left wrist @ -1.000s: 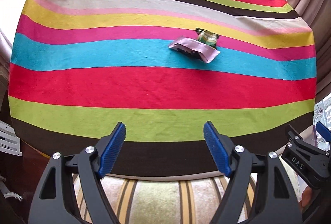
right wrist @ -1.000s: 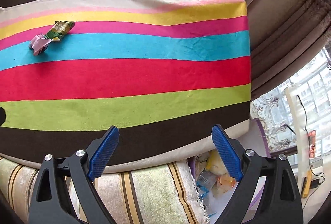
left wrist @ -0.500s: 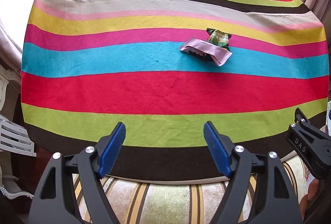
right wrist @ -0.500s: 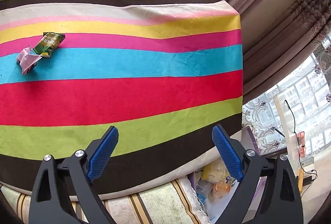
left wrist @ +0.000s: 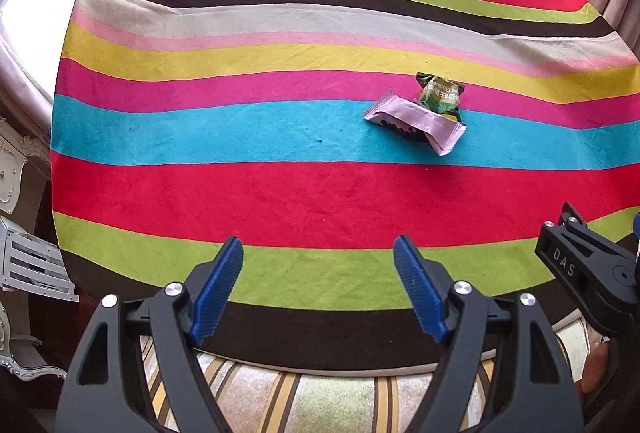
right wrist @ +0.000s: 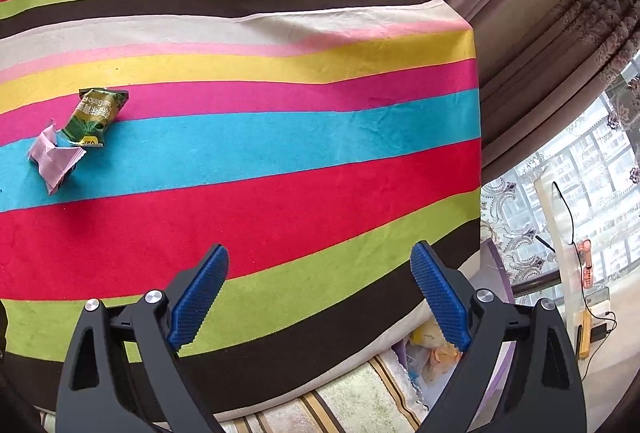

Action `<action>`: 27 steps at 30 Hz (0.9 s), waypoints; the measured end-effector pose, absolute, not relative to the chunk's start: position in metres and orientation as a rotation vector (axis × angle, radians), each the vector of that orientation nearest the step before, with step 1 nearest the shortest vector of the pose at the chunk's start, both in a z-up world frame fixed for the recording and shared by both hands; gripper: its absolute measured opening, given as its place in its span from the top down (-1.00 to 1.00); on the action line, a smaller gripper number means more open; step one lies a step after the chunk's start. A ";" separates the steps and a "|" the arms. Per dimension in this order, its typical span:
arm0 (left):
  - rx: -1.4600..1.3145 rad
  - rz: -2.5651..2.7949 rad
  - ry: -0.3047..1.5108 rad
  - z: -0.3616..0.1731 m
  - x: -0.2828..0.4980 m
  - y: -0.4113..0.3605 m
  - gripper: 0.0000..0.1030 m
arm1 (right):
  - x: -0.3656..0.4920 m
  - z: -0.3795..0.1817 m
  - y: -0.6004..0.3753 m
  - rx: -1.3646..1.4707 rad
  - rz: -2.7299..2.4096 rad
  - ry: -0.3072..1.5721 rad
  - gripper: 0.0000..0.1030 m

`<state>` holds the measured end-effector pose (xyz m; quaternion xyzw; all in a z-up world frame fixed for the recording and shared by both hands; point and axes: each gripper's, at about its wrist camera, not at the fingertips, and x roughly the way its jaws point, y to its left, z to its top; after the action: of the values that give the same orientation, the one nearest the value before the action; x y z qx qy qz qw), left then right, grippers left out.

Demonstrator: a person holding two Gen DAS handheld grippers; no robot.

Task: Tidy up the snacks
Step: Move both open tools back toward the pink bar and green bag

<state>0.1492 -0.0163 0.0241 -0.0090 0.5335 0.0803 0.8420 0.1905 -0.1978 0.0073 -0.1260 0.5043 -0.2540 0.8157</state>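
A pink snack packet (left wrist: 416, 123) lies on the cyan stripe of the striped tablecloth (left wrist: 280, 193), partly over a green snack packet (left wrist: 439, 96) just behind it. Both also show in the right wrist view, the pink snack packet (right wrist: 56, 159) and the green snack packet (right wrist: 96, 111) at the far left. My left gripper (left wrist: 318, 289) is open and empty near the table's front edge, well short of the packets. My right gripper (right wrist: 320, 297) is open and empty over the front right part of the table. Its body (left wrist: 588, 281) shows at the right of the left wrist view.
Curtains (right wrist: 540, 13) hang right of the table. A bin with packets (right wrist: 436, 349) sits below the table's right front corner. A striped cushion (left wrist: 320, 401) lies under the front edge. White furniture (left wrist: 24, 265) stands at the left.
Both grippers have moved a little forward and left over the table edge; the packets have shifted right in the left wrist view. Both stay open. The packets have not moved on the cloth.
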 end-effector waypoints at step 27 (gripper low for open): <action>-0.109 0.169 1.115 0.008 0.190 0.013 -0.50 | 0.228 -0.011 -0.175 -0.250 -0.437 1.112 -0.72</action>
<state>0.1896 0.0129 0.0083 -0.0515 0.5280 0.0801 0.8439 0.2280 -0.1749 -0.0106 -0.1173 0.5219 -0.2054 0.8195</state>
